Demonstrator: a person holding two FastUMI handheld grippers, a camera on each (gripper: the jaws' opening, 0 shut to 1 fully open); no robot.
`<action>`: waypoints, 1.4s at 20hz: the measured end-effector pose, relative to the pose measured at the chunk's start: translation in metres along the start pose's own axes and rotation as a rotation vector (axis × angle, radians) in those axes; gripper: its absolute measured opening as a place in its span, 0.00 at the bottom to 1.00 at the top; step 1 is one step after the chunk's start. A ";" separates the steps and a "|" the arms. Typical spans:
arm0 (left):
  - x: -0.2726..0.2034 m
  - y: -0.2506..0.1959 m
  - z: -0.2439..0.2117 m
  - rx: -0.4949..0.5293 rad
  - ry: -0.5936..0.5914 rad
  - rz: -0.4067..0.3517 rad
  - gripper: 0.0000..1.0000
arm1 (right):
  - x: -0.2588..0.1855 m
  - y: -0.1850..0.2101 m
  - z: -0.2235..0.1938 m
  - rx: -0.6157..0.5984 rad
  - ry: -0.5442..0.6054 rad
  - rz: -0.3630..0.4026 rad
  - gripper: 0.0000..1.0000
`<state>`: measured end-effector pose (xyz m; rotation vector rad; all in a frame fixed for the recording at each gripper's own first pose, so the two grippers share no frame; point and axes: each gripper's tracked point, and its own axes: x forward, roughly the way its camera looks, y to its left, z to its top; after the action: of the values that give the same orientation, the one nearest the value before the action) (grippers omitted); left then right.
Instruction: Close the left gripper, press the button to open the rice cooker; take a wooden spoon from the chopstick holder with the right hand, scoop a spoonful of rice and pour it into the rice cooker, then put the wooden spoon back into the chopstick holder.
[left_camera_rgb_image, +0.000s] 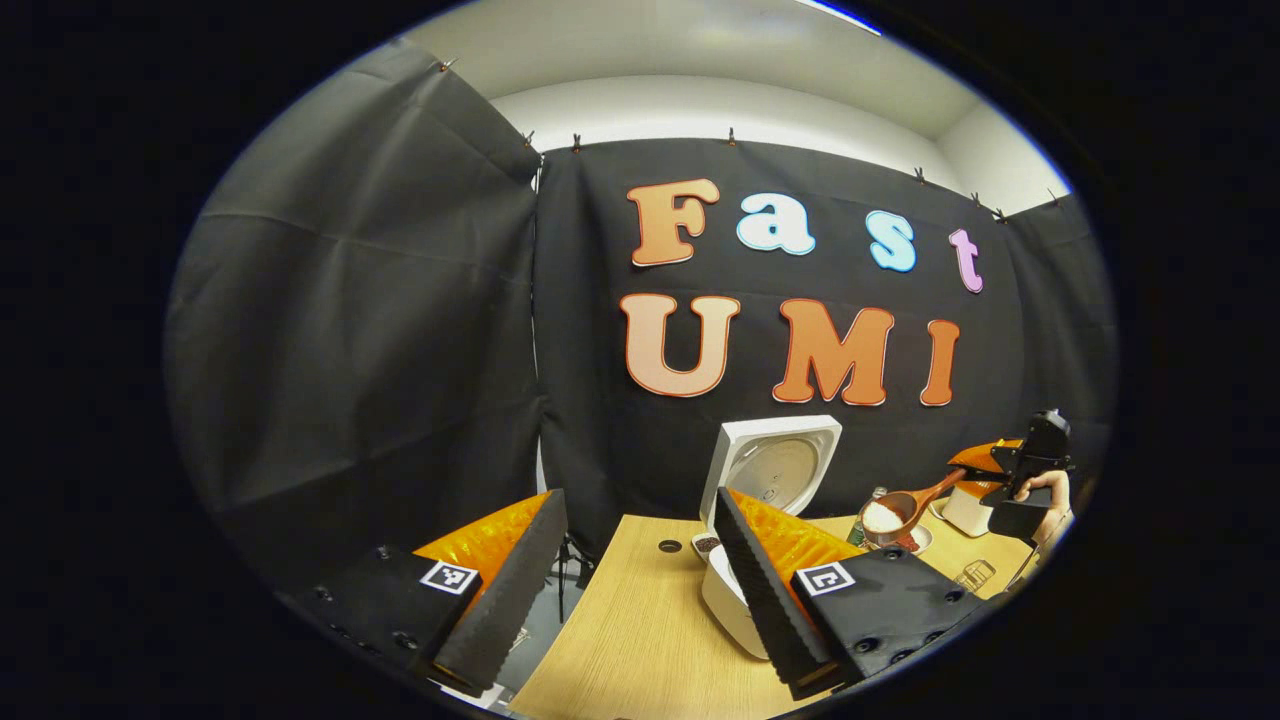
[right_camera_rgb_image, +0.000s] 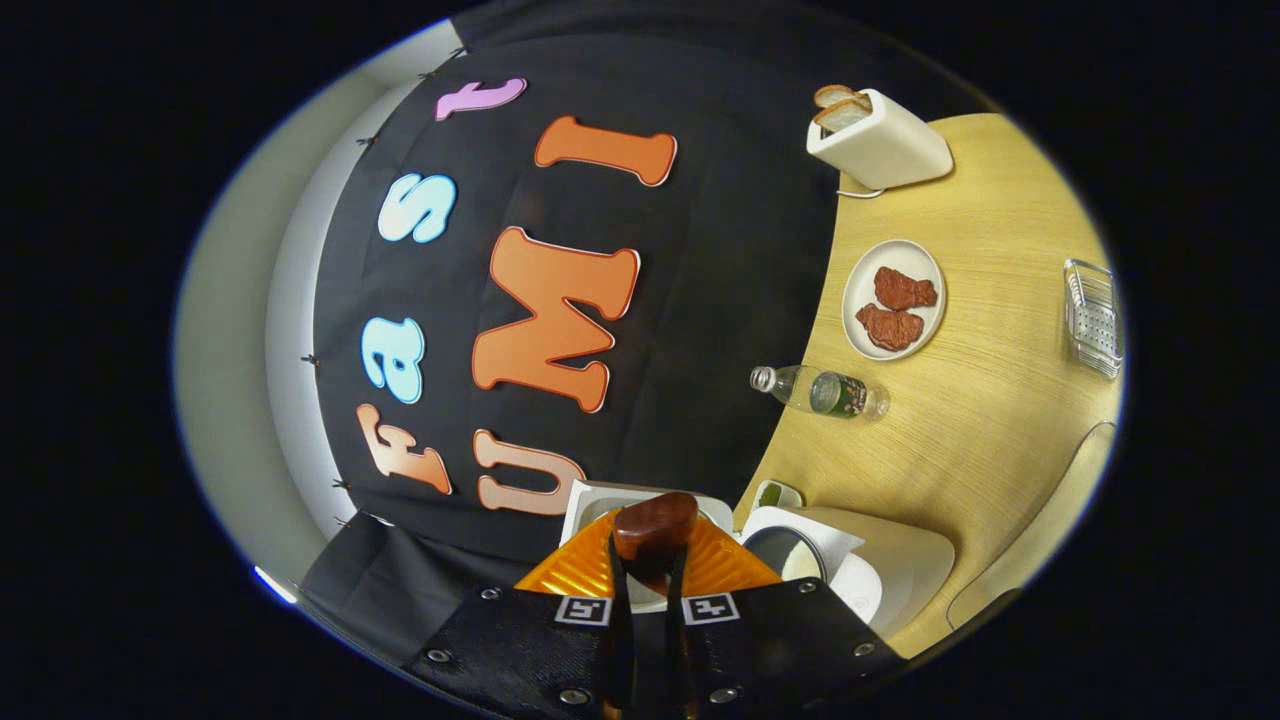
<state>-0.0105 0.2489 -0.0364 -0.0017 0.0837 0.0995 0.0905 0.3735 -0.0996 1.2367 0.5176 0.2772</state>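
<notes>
Since the cooker stands with its lid up at the table's far edge, the button press is done, and the left gripper hangs near it with fingers wide apart. The right gripper is clamped on the spoon, which carries rice just right of the cooker. Pouring and returning the spoon are left.

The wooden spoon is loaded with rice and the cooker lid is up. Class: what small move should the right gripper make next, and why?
Probably carry the wooden spoon sideways to above the rice cooker. The right gripper is shut on the handle, the bowl holds white rice, the lid stands open, and the spoon hangs beside the cooker, over the table.
</notes>
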 end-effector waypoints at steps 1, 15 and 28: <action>0.001 0.002 -0.001 -0.001 0.004 0.004 0.97 | 0.008 0.002 -0.001 -0.027 -0.006 -0.007 0.11; 0.019 0.027 -0.011 -0.006 0.028 0.030 1.00 | 0.044 0.035 -0.019 -0.352 -0.051 -0.020 0.11; 0.020 0.024 -0.008 -0.011 0.017 0.012 1.00 | 0.045 0.050 -0.021 -0.454 -0.059 -0.007 0.12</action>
<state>0.0065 0.2750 -0.0455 -0.0132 0.1002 0.1124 0.1220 0.4282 -0.0672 0.7995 0.3801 0.3302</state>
